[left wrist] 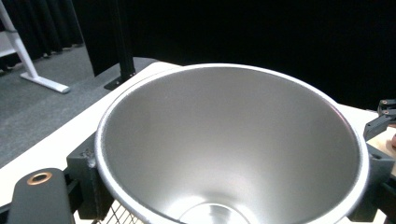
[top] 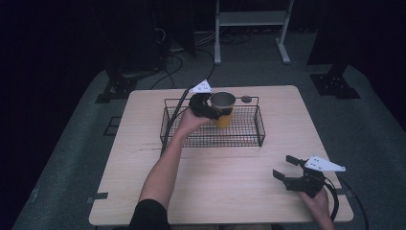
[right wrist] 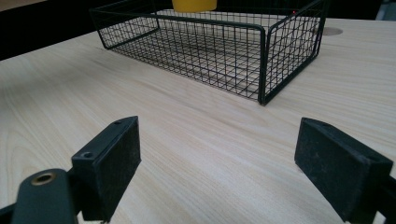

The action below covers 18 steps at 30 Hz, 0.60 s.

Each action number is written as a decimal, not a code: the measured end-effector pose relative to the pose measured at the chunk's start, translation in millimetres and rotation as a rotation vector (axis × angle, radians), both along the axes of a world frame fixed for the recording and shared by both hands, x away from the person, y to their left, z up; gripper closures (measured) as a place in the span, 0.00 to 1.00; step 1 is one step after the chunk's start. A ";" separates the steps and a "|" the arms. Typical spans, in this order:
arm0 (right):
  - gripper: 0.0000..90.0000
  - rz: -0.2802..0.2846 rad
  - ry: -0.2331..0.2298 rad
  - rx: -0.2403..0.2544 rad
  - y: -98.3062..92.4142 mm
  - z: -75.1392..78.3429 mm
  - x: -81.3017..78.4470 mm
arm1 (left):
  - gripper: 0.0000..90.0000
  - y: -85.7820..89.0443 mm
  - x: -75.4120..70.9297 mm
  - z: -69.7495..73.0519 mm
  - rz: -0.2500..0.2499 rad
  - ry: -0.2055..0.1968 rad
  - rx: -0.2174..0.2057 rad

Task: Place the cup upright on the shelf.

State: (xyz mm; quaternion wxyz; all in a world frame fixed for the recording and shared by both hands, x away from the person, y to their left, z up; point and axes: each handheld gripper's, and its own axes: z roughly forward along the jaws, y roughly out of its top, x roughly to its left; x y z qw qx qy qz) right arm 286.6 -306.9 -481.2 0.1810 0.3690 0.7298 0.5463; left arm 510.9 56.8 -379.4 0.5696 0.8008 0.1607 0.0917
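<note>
Pinching the yellow cup (top: 223,109) seemingly inside the wire basket (top: 260,125), left tongs (top: 207,108); right tongs (top: 289,169) spread over bare table (top: 230,177)

A light wooden table (top: 215,182) stood on grey carpet. On its far half lay a black wire basket (top: 239,136), long side running across the table, its near corner visible in the right gripper view (right wrist: 261,70). Just behind the basket, a small round dark spot (top: 246,99) marked the tabletop.
</note>
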 end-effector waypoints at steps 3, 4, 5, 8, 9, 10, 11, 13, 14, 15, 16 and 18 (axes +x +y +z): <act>0.15 0.001 0.000 0.001 -0.1 0.0 0.1 | 0.14 -1.1 2.0 -2.8 -0.003 -0.007 -0.006; 0.15 0.001 0.001 0.002 -0.1 0.0 0.1 | 0.14 -1.7 2.5 -3.3 -0.002 -0.015 -0.001; 0.15 0.001 0.001 0.003 -0.1 0.0 0.1 | 0.14 -2.3 3.0 -3.9 -0.004 -0.012 0.001; 0.15 0.001 0.000 0.002 -0.1 0.0 0.0 | 0.14 -3.8 4.6 -6.9 -0.007 -0.020 0.025; 0.15 0.001 0.000 0.001 0.0 0.0 0.0 | 0.14 -3.8 5.2 -8.3 -0.009 -0.018 0.031; 0.15 0.001 0.000 0.001 0.0 0.0 0.0 | 0.14 -3.6 5.9 -9.7 -0.010 -0.014 0.037; 0.15 0.001 0.000 0.001 0.0 0.0 0.0 | 0.14 -3.3 6.7 -11.4 -0.007 -0.007 0.042; 0.15 0.001 0.000 0.001 0.0 0.0 0.0 | 0.14 -2.3 8.2 -13.6 -0.011 0.000 0.043; 0.15 0.002 0.000 0.001 0.0 0.0 0.0 | 0.14 -1.5 8.9 -14.7 -0.015 0.002 0.043; 0.15 0.002 0.000 0.001 0.0 0.0 0.0 | 0.14 -1.0 9.9 -15.8 -0.022 0.000 0.045; 0.15 0.001 0.000 0.001 0.0 0.0 0.0 | 0.14 -0.7 10.4 -16.9 -0.028 -0.001 0.047; 0.15 0.001 0.001 0.001 -0.1 0.0 0.1 | 0.14 -0.8 11.3 -18.8 -0.036 -0.010 0.054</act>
